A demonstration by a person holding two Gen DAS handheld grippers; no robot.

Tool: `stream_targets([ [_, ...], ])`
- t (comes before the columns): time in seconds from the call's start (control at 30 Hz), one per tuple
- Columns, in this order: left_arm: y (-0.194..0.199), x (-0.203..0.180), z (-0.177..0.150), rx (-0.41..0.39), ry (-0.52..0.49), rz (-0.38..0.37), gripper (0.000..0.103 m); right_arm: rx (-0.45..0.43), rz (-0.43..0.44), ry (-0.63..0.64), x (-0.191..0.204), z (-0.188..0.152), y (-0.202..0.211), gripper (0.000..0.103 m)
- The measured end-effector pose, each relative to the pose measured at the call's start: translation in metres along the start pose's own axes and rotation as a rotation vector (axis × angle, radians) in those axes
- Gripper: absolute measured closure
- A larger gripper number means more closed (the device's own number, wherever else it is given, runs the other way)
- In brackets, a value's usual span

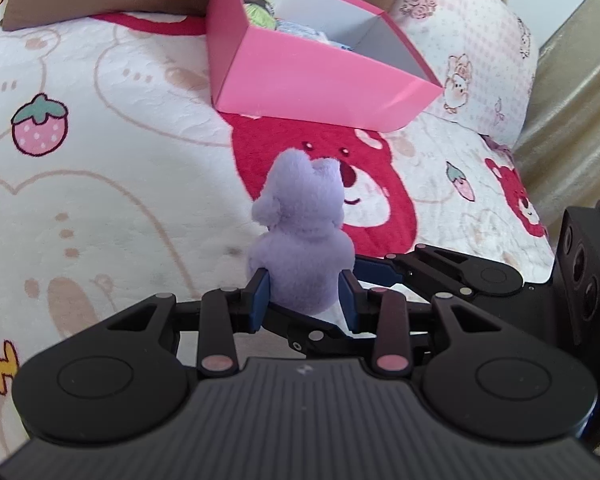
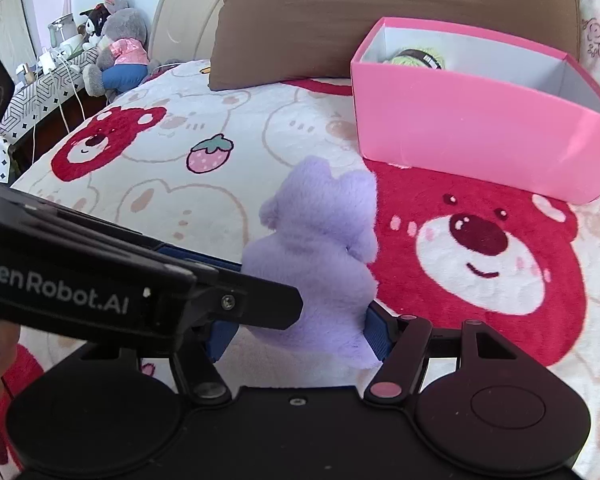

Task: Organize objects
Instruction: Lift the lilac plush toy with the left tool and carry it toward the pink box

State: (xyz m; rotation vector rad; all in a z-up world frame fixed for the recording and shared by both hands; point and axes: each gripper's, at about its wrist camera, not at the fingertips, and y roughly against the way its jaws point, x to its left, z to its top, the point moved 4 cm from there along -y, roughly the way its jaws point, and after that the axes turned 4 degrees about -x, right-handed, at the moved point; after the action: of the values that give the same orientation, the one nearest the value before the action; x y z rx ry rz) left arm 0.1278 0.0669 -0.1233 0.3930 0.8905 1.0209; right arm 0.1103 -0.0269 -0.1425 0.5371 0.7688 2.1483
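- The left claw [image 1: 306, 300] is pinching the lower body of a small lilac plush animal toy [image 1: 300, 236], one blue pad pressed into each flank. The right claw [image 2: 300, 336] is closed on the same toy from its own side, with blue pads against the bottom of the fluffy body; its left finger is partly hidden behind the other claw's arm, so that contact is less sure.
- The bed [image 1: 100, 160], covered by a cream fleece blanket printed with red bears and pink strawberries, lies below and ahead of both claws. The toy appears lifted clear of the blanket, though the gap under it cannot be seen.
- A brown cushion [image 2: 300, 20] leans at the head of the bed, behind the box.
- The open pink cardboard box with a white lining [image 1: 320, 76] sits on the blanket straight ahead of the toy and slightly to the right, well apart from it. It already holds a green-and-dark item and something pale blue at the back.
- The toy stands roughly upright in the grip, its long axis running from the pads up and forward toward the box, head end leading.
- Judging by this, the coming move is a forward carry over the near pink wall. The left claw has the firmer-looking hold, while the right sits closer to the box.
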Motion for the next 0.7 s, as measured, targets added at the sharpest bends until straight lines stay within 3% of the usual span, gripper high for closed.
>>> stream_targets([
  [0.7,0.036,-0.051,0.009,0.0,-0.059,-0.055,0.069,-0.022,-0.017,0.052,-0.003,0.015,0.065,0.033],
])
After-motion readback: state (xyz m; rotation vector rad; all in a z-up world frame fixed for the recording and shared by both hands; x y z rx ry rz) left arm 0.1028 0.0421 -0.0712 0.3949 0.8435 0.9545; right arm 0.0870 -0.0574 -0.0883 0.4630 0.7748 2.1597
